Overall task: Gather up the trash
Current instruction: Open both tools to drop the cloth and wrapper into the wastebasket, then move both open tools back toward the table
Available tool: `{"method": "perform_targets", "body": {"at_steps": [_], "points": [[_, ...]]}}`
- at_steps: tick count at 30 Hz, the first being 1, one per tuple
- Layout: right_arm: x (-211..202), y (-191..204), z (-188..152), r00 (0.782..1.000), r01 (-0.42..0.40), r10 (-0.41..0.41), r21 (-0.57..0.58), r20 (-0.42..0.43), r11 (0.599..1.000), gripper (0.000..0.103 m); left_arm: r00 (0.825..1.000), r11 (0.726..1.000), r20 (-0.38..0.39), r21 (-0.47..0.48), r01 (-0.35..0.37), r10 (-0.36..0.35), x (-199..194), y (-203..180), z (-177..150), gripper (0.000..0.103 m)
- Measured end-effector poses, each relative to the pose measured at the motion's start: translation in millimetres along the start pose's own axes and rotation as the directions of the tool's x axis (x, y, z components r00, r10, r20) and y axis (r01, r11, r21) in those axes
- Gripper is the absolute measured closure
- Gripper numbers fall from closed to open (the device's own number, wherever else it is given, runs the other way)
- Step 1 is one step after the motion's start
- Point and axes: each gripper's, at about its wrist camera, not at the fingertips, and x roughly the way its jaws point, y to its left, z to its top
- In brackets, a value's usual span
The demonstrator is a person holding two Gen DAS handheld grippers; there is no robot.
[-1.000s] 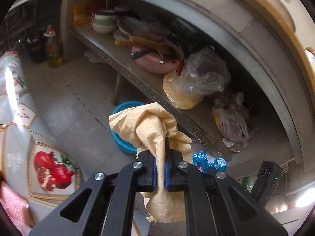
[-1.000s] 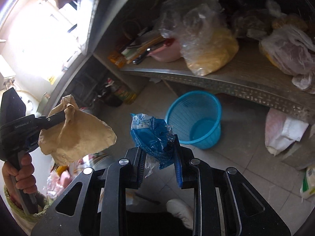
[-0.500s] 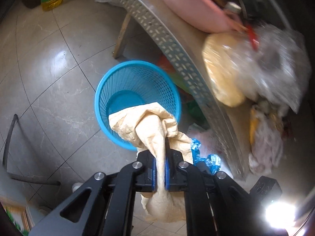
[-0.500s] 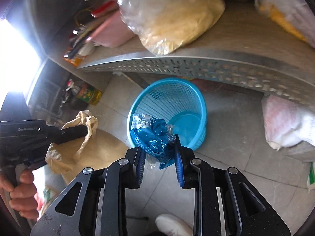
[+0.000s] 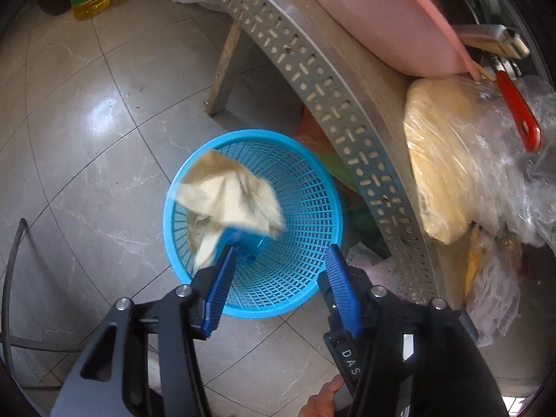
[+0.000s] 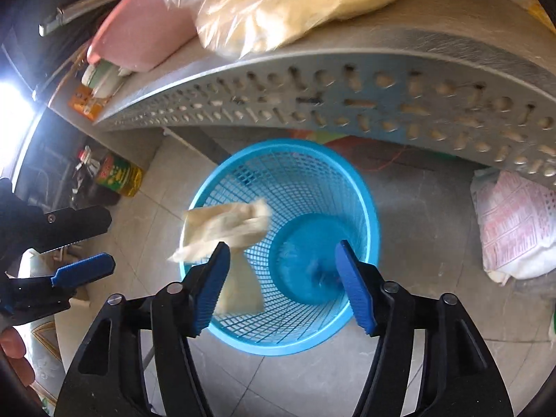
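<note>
Left gripper [image 5: 278, 257]: jaws just opened, wide, nothing between.
Right gripper [image 6: 281, 260]: jaws just opened, wide, empty.
Crumpled tan paper [image 5: 227, 196]: loose ahead of both, dropping into blue mesh basket [image 5: 312, 205]. Light, soft, crushable; pinch any fold.

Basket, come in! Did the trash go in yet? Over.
Both grippers, left and right, just opened, empty. Paper dropping into basket. Nothing blocking.
</note>
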Motion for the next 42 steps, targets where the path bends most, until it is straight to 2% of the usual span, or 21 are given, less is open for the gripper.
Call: {"method": "perform_targets", "body": {"at_steps": [7, 14, 18, 21, 24, 27, 30, 33, 37, 39, 42], "points": [[-30.7, -5.8, -8.1, 0.999, 0.02, -0.018, -0.039, 0.049, 0.999, 0.041, 0.998, 0.999, 0.045, 0.038, 0.03, -0.032, -31.9, -12.1, -9.4, 0.05], [-77.7, -2.0, -29.8, 0.997, 0.026, -0.017, -0.119, 0.078, 0.992, 0.038, 0.994, 0.993, 0.085, 0.102, 0.057, -0.066, -94.5, -19.4, -43.9, 0.048], [-112.4, 2.8, -50.0, 0.996, 0.062, -0.047, -0.188, 0.079, 0.98, 0.03, 0.989, 0.983, 0.131, 0.176, 0.042, -0.066, -143.0, -23.4, -82.7, 0.046], [-140.1, 3.4, -65.4, 0.993, 0.098, -0.081, -0.241, 0.082, 0.966, 0.014, 0.98, 0.976, 0.172, 0.209, 0.063, -0.1, -184.4, -22.2, -118.7, 0.042], [-164.0, -0.2, -80.9, 0.988, 0.147, -0.126, -0.268, 0.093, 0.952, 0.009, 0.968, 0.971, 0.212, 0.224, 0.083, -0.131, -218.9, -21.0, -155.7, 0.039], [-187.3, -11.9, -94.8, 0.98, 0.193, -0.173, -0.275, 0.095, 0.942, 0.008, 0.956, 0.966, 0.252, 0.242, 0.09, -0.152, -245.3, -16.1, -193.9, 0.035], [-203.5, -19.0, -100.9, 0.958, 0.286, -0.267, -0.279, 0.105, 0.917, 0.008, 0.946, 0.963, 0.285, 0.258, 0.081, -0.156, -264.7, -11.3, -231.9, 0.028], [-220.0, -23.7, -107.8, 0.941, 0.338, -0.312, -0.315, 0.132, 0.887, 0.008, 0.941, 0.957, 0.29, 0.276, 0.09, -0.172, -278.6, -4.1, -263.1, 0.021], [-239.7, -13.9, -118.8, 0.883, 0.47, -0.405, -0.403, 0.238, 0.786, 0.008, 0.919, 0.964, 0.35, 0.25, 0.094, -0.18, -297.7, 16.5, -300.2, 0.013], [-259.3, -3.0, -125.5, 0.854, 0.513, -0.396, -0.417, 0.337, 0.751, 0.008, 0.902, 0.971, 0.399, 0.226, 0.078, -0.165, -307.5, 30.2, -316.5, 0.009], [-293.1, 16.5, -132.4, 0.824, 0.517, -0.301, -0.419, 0.48, 0.747, 0.008, 0.876, 0.983, 0.465, 0.179, 0.051, -0.13, -322.7, 53.5, -338.4, 0.006]]}}
